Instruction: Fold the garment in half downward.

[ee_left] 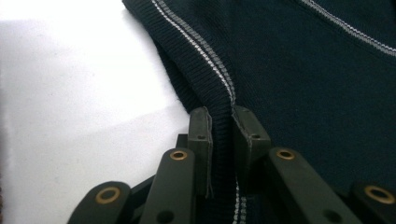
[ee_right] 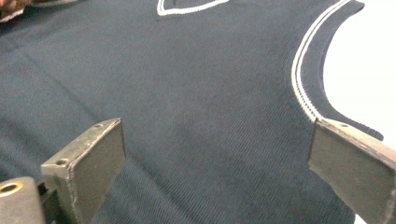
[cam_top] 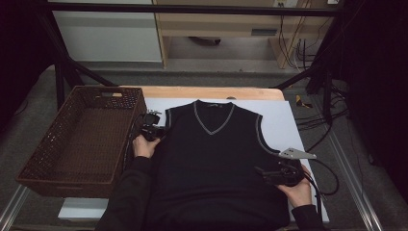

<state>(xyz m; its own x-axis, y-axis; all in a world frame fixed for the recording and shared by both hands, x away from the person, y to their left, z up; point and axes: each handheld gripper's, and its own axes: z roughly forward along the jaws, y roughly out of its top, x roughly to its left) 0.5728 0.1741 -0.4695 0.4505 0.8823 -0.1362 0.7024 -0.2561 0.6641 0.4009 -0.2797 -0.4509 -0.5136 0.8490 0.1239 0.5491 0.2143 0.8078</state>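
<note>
A dark sleeveless V-neck vest (cam_top: 216,163) lies flat and face up on the desk (cam_top: 288,115), collar toward the far edge and hem toward the person. Pale striped trim edges the neck and both armholes. Its colour looks black or perhaps deep navy. The ribbed left armhole edge is bunched into a raised fold.

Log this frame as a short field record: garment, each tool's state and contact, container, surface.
garment: dark sleeveless V-neck vest, flat, neck away from the person
left tool: shut on the vest's striped armhole edge
right tool: open, jaws wide apart over the vest near its other armhole
container: brown woven basket, left of the vest, nothing in it
surface: white sheet on a wooden table
</note>
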